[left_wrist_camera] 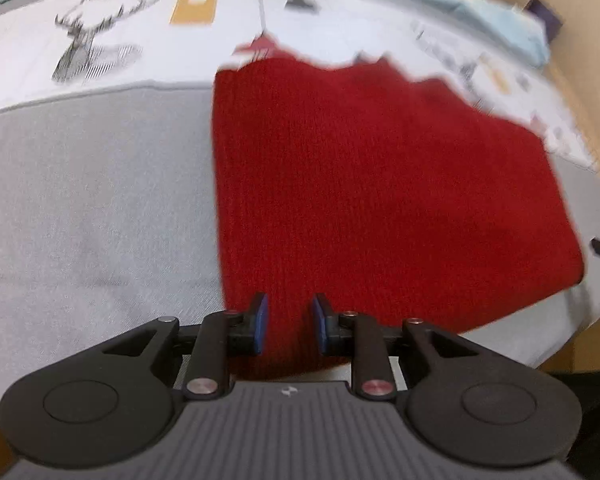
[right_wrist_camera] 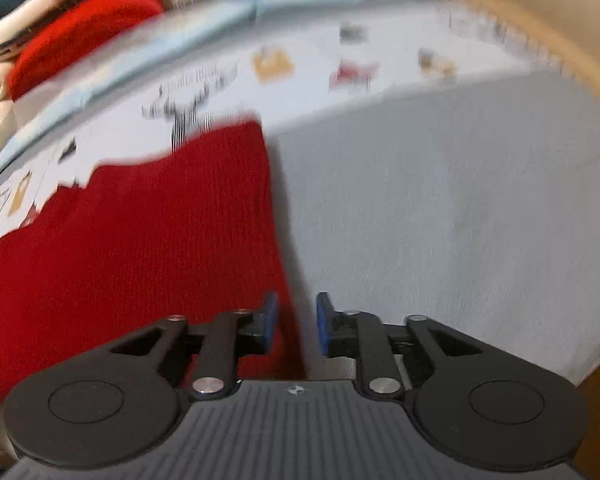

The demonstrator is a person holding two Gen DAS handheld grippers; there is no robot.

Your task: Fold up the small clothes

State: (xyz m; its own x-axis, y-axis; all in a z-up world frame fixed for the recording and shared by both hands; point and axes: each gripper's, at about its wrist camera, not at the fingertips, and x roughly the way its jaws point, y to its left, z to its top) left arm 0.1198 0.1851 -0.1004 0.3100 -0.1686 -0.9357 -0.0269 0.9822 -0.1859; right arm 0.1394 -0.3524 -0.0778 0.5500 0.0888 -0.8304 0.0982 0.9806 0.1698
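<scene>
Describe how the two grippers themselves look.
Both look identical. The left gripper and right gripper have matte black linkage arms with silver rivets, blue pads on the fingertips, round black discs at each side, and a ribbed dark grey body bearing a small white logo.

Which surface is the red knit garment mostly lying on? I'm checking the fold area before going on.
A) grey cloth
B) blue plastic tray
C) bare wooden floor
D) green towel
A: the red knit garment is spread over the grey cloth, with only its far edge reaching the printed white fabric.
</scene>
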